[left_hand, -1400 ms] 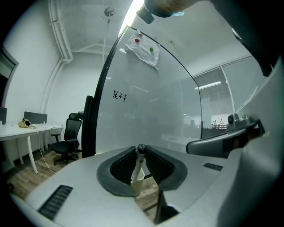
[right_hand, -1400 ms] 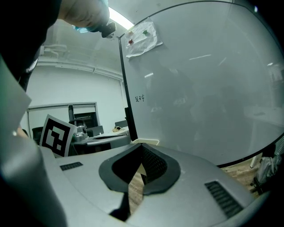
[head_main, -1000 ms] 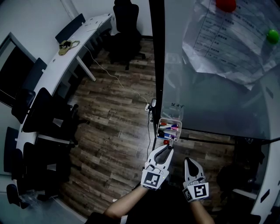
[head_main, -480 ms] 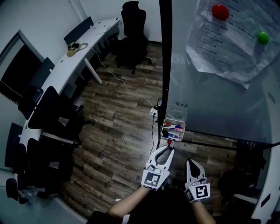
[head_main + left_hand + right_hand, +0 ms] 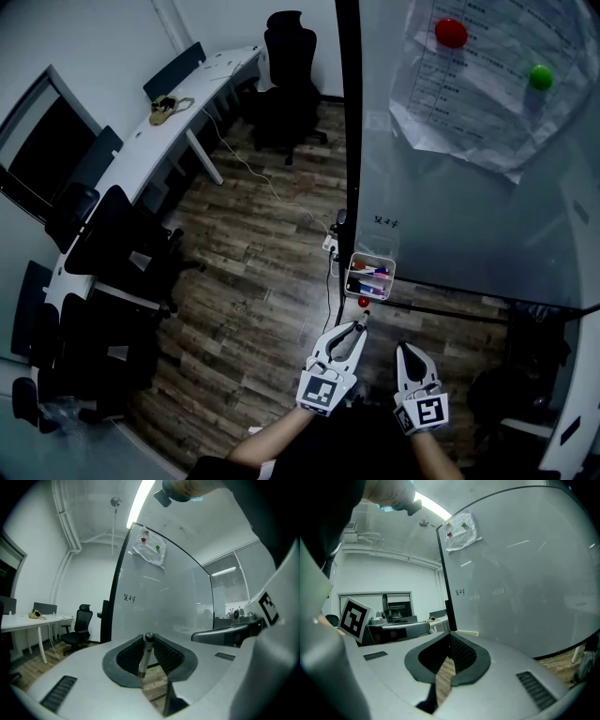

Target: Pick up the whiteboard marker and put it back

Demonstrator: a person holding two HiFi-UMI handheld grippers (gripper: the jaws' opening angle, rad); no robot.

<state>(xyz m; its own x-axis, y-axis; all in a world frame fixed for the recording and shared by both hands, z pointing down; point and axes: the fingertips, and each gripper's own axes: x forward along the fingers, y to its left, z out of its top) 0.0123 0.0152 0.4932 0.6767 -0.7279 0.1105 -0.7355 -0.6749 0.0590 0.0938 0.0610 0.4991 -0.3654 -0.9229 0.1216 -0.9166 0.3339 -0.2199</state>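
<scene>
My left gripper (image 5: 360, 325) is shut on a whiteboard marker (image 5: 144, 656), which stands upright between the ribbed pads with its end at the tips. In the head view the marker's red cap (image 5: 363, 302) pokes out past the jaws, just below the white pen tray (image 5: 353, 274). That tray hangs at the lower left corner of the whiteboard (image 5: 450, 206) and holds several markers. My right gripper (image 5: 404, 348) hovers beside the left one, lower and to the right. Seen in its own view, the right gripper (image 5: 450, 633) is shut with nothing between the pads.
Paper sheets (image 5: 469, 103) are pinned to the board by a red magnet (image 5: 451, 33) and a green magnet (image 5: 539, 77). A black office chair (image 5: 286, 56) and a long white desk (image 5: 178, 122) stand beyond on the wood floor. A cable runs to a socket strip (image 5: 330, 242) by the board's black edge.
The left gripper has shifted a little with the marker still in it, and a small gap now shows between its tips and the tray. The right gripper has barely moved.
</scene>
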